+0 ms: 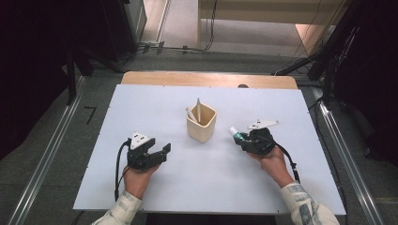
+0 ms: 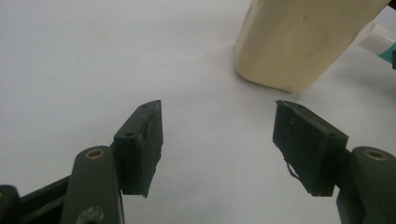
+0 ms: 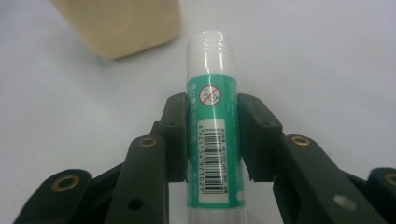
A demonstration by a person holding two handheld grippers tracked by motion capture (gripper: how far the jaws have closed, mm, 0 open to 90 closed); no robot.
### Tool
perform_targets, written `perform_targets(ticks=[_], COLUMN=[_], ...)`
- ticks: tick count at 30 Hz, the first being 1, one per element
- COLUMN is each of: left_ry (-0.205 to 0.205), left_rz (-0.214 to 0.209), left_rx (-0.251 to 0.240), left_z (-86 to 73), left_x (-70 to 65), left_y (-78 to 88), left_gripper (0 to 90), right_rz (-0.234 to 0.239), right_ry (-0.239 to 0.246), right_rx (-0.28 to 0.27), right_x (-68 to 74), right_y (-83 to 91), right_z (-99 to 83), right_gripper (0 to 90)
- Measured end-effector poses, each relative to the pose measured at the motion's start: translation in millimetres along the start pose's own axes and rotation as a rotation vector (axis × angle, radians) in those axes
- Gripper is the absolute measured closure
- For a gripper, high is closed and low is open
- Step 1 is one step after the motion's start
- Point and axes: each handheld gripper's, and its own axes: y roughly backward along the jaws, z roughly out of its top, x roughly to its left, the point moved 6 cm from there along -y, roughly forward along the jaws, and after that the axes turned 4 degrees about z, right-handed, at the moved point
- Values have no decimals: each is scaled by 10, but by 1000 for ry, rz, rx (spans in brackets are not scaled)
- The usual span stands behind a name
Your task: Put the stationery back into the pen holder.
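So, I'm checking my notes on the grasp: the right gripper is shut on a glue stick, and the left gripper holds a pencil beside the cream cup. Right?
Not quite. The left gripper is open with nothing between its jaws, as the left gripper view shows. The right gripper is shut on the glue stick beside the cream cup.

Overall light: even, overhead; white desk (image 1: 164,187) bright, surrounding floor dim.
Shadows: soft, faint beside cup (image 1: 202,124).
Glare: streak along glue stick (image 3: 210,116).
Focus: cup (image 3: 121,23) blurred in right gripper view; high view slightly soft.

A cream cup (image 1: 202,125) holding two sticks (image 1: 198,110) stands on the white table (image 1: 141,105).
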Motion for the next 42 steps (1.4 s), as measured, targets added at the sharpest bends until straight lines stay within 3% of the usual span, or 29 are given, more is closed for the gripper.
perform_targets(ticks=[14, 25, 42], left_ry=[-1, -1, 5], left_rz=[6, 17, 31], left_rx=[0, 1, 8], left_z=[-5, -6, -6], left_x=[6, 20, 35], left_y=[-11, -17, -23], left_gripper=[342, 312, 266], right_rz=[11, 27, 48], right_ry=[-22, -14, -9], right_rx=[-60, -132, -193], right_x=[26, 128, 235], right_y=[69, 150, 165], right_z=[138, 459, 760], right_gripper=[635, 635, 634])
